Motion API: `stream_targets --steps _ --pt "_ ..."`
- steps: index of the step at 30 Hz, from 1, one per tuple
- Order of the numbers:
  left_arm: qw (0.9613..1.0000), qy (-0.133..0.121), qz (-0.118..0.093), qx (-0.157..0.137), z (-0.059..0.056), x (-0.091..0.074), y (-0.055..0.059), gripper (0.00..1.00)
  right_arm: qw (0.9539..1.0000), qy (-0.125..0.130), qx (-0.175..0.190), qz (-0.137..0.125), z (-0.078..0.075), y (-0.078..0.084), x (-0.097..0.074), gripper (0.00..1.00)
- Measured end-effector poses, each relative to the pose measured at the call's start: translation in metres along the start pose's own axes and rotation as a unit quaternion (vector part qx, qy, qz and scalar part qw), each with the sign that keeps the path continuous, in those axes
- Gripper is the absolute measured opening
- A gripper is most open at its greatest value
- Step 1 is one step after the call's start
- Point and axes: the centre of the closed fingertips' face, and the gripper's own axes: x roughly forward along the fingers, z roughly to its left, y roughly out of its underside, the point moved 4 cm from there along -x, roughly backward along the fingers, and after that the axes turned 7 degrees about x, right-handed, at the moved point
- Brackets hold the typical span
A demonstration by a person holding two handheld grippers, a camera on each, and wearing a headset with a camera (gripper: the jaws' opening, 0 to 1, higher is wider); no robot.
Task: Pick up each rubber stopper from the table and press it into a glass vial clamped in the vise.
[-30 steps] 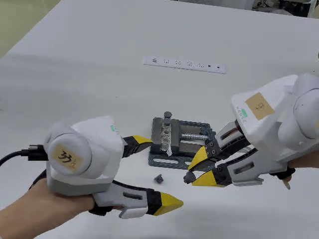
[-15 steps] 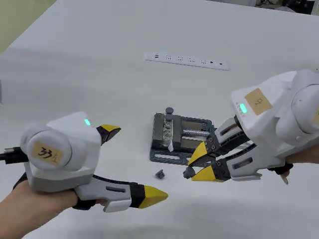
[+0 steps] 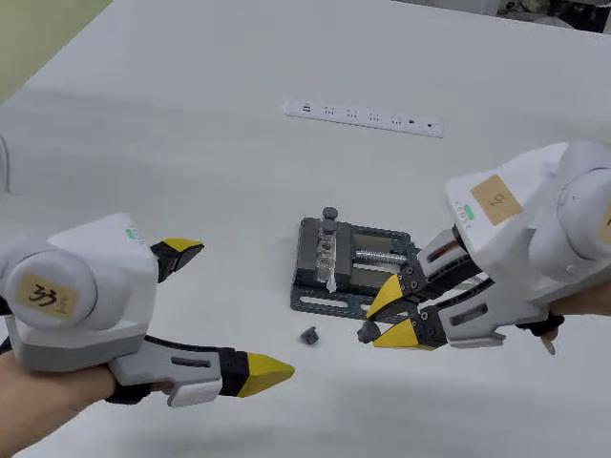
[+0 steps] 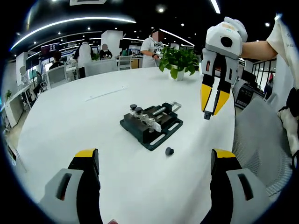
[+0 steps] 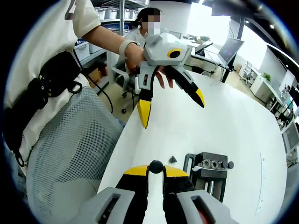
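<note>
vise (image 3: 348, 270): set on the table (image 3: 172, 143), between the two grippers
vials (image 3: 327, 256): clamped in a row in the vise, at its left end
loose stopper (image 3: 309, 335): lain on the table just before the vise
held stopper (image 3: 368, 331): pinched in the right gripper (image 3: 380, 327) — just right of the loose stopper
power strip (image 3: 364, 116): laid well behind the vise
left gripper (image 3: 234, 307): held left of the vise, well apart

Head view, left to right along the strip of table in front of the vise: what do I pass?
left gripper, jaws open → loose rubber stopper on the table → second stopper pinched at the jaw tips of the right gripper
</note>
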Motion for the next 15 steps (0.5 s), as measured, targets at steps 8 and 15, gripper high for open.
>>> stream_targets --steps 8,15 --pt "0.9999 -0.011 -0.006 -0.01 0.004 -0.007 0.006 0.99 0.9999 -0.006 -0.004 0.015 -0.01 0.003 0.004 0.06" --pt "0.9996 -0.02 -0.014 -0.014 0.002 -0.013 0.003 0.99 0.9995 -0.002 -0.012 0.029 -0.031 0.002 0.006 0.06"
